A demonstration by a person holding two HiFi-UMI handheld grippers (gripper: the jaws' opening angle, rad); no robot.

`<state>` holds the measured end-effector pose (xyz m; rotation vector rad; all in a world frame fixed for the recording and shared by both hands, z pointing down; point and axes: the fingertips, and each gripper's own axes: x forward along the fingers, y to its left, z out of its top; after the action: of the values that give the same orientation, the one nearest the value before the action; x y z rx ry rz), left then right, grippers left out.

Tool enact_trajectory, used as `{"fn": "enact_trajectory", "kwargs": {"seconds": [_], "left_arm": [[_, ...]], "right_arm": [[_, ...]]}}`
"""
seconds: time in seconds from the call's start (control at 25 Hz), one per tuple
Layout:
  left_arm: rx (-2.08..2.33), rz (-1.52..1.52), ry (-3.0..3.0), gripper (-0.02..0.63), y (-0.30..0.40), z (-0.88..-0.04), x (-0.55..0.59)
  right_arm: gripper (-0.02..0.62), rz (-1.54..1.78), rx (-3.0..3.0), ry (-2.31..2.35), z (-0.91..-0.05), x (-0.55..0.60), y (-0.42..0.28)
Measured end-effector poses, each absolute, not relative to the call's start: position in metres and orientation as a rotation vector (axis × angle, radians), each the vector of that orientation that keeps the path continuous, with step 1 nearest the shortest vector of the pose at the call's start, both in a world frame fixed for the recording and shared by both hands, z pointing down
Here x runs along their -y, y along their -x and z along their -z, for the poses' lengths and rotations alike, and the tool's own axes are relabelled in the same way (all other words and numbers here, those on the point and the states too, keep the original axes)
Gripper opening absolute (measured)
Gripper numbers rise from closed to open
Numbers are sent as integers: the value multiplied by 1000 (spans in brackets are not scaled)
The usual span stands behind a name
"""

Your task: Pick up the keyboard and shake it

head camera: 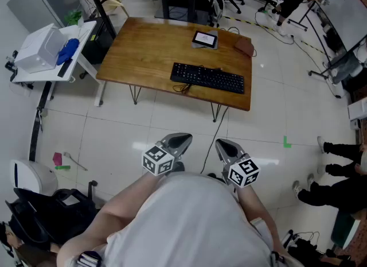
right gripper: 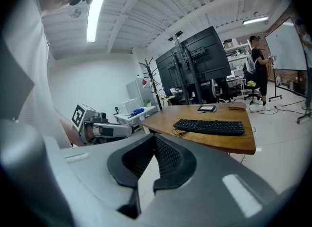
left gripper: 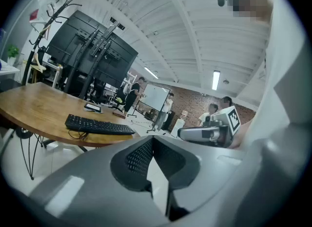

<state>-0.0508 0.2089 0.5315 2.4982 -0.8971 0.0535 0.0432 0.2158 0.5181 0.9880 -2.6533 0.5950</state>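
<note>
So the left gripper point(head camera: 182, 140) and right gripper point(head camera: 225, 145) both have fingers pinched together, empty, well short of the keyboard point(head camera: 207, 78) on the far worktop point(head camera: 143, 47). Its cable point(head camera: 184, 88) (looped by the near edge) could snag on lifting.

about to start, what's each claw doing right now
left claw: closed, empty
right claw: closed, empty

tiled floor point(head camera: 143, 128) open up to the table point(head camera: 149, 47) front edge; one cable point(head camera: 218, 129) drops off that edge to the floor. table left half bare. free wood all round keyboard point(head camera: 207, 78); tablet point(head camera: 205, 39) and brown pouch point(head camera: 244, 46) behind it, not touching it.
</note>
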Motion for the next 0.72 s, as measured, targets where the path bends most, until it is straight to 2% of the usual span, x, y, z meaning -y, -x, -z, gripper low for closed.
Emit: {"fn": "enact_trajectory", "kwargs": {"seconds": [0.48, 0.72], "left_arm": [[923, -7, -2504, 0, 100, -525, -193], [908, -9, -2493, 0, 98, -528, -184]], "right_arm": [[2, -536, 2597, -1048, -513, -197, -11], [2, -530, 2597, -1029, -512, -189, -11]]}}
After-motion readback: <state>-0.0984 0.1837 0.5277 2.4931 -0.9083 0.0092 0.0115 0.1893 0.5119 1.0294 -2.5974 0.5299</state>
